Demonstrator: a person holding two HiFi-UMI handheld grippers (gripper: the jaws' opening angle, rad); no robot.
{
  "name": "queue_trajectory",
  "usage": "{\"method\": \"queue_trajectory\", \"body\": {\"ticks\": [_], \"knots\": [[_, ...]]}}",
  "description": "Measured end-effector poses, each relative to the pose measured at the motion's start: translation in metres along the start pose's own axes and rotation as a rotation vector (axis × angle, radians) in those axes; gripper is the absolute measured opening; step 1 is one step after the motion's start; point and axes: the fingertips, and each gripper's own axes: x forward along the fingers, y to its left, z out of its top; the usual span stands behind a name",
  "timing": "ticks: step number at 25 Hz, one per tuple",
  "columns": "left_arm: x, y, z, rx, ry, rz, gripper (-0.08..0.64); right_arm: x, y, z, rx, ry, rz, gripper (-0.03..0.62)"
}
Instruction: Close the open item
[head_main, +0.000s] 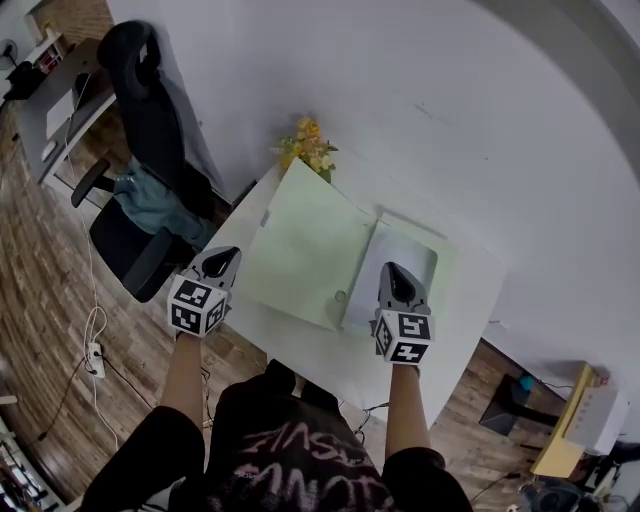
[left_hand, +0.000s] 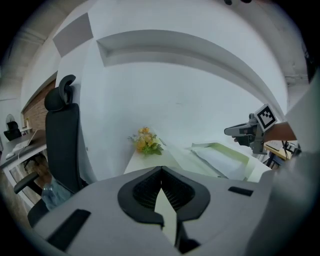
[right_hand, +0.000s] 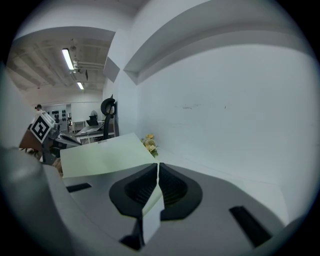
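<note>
While you hold both arms out in front of you, neither tool has hold of anything. Your left tongs are closed, with the tips pressed together. Only a thin wedge of pale surface shows through behind them. Your right tongs are drawn in to a hairline slit, with nothing between the ribbed pads.

From above, the left tongs sit at the left front edge of the white surface, just beside the near left corner of the folder. The right tongs are over the front part of the white paper. Whether they touch the paper cannot be told.

The folder is pale green and lies open in the middle of the surface, between your two tools. Its broad cover is spread out to your left. In the right gripper view the cover looks like a wide flat sheet, and whether it lies fully flat cannot be told. The right half holds the paper, with a green border showing around it.

Behind the folder, at the far left corner of the surface, is a small bunch of yellow flowers, close to the white wall. A black office chair stands to the left on the wooden floor.
</note>
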Motion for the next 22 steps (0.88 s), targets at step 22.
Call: {"method": "queue_trajectory", "body": {"ticks": [22], "knots": [[0.023,-0.091,0.067,0.146,-0.132,-0.306,0.014,-0.041,-0.048,-0.007,0.073,-0.042,-0.125,0.026]]}}
